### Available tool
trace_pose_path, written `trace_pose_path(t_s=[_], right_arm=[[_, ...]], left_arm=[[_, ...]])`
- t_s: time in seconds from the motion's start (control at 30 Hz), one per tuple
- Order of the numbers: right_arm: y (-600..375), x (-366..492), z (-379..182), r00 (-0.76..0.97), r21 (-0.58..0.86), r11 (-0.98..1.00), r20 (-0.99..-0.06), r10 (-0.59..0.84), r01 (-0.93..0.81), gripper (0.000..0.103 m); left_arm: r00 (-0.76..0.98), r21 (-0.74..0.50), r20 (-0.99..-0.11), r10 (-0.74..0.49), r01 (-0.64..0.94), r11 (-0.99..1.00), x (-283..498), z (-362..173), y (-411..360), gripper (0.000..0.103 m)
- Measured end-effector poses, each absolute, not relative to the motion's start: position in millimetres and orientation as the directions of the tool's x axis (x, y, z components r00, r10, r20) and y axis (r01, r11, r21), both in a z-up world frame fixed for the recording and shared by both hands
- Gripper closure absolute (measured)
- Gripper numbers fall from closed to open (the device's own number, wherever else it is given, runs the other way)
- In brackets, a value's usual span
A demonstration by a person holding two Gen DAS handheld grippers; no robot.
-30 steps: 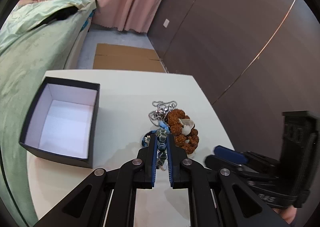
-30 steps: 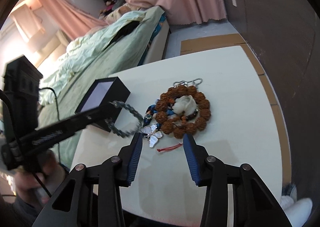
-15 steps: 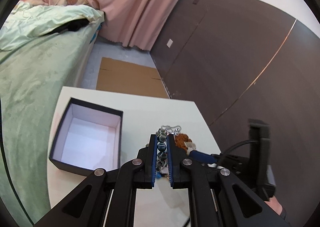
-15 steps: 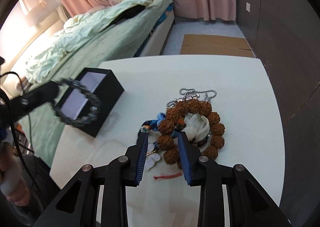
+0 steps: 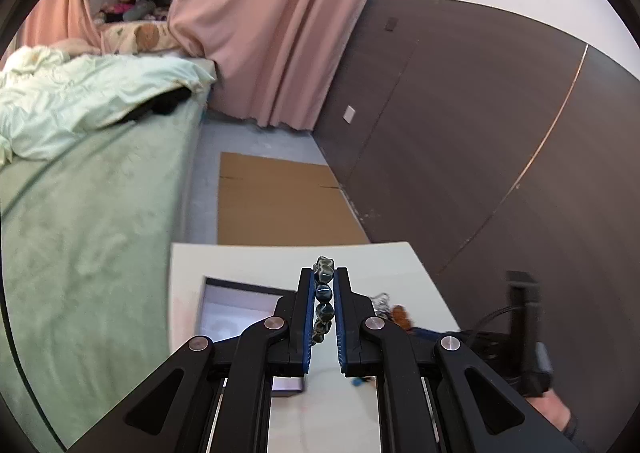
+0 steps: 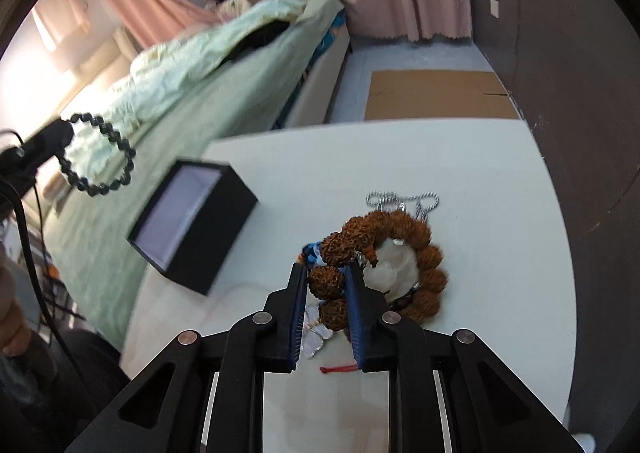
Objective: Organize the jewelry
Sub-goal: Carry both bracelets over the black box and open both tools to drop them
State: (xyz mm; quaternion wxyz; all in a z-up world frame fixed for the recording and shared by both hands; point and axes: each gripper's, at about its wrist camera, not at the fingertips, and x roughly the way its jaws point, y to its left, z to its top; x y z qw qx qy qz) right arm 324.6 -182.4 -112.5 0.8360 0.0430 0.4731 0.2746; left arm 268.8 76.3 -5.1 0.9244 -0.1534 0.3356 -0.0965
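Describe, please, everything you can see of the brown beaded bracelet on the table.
The brown beaded bracelet is a closed ring of large, rough, wrinkled seed-like beads, rust brown and matte. It lies on the white table, circling a pale translucent piece, with a silver ball chain just beyond. The right tongs have just been closing; their blue pads now pinch one bead on the ring's near side.

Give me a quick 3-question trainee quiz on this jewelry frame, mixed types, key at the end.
1. True or false: the black box already has jewelry in it.
2. What is the left gripper holding? A) silver chain B) dark bead bracelet C) red thread
3. Fill in: the right gripper has its fingers on either side of the ___ bracelet's beads.

Key: 1. False, its white inside looks bare. 2. B, the dark bead bracelet hangs from it above the table. 3. Brown seed bracelet.
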Motion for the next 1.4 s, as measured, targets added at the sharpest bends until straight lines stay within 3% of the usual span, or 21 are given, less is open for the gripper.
trace_pose_path(t_s=[0.6,0.63,0.7,0.73,0.77,1.13,1.4], right_arm=[[-172.4,315.4,-52.1,0.466,0.481,0.762,-0.604,0.647,-0.435,0.082],[-168.1,315.4,-50.4,0.462,0.485,0.756,-0.599,0.654,-0.44,0.082],[-161.1,315.4,-48.8,0.454,0.493,0.744,-0.591,0.666,-0.45,0.082],[-156.7,316.3,-48.0,0.449,0.496,0.74,-0.59,0.671,-0.455,0.082],[-150.5,316.7,-46.7,0.442,0.498,0.733,-0.587,0.678,-0.463,0.082],[-90.5,320.2,-40.5,0.358,0.511,0.662,-0.572,0.738,-0.549,0.082],[-43.6,321.6,-51.6,0.324,0.463,0.671,-0.624,0.711,-0.579,0.082]], left_arm=[[0.678,-0.334,-0.676,-0.288,0.066,0.94,284.4,-24.3,101.5,0.092],[0.67,-0.335,-0.683,-0.29,0.064,0.94,286.0,-25.9,102.0,0.086],[0.654,-0.348,-0.695,-0.299,0.058,0.936,287.5,-29.3,104.8,0.052],[0.66,-0.36,-0.688,-0.301,0.05,0.932,285.2,-29.7,108.0,0.022],[0.672,-0.366,-0.678,-0.298,0.044,0.93,281.7,-28.5,110.4,0.004],[0.741,-0.309,-0.644,-0.188,-0.028,0.951,239.2,-23.0,143.0,0.003],[0.752,-0.306,-0.643,-0.145,-0.079,0.949,218.0,-26.4,163.8,0.003]])
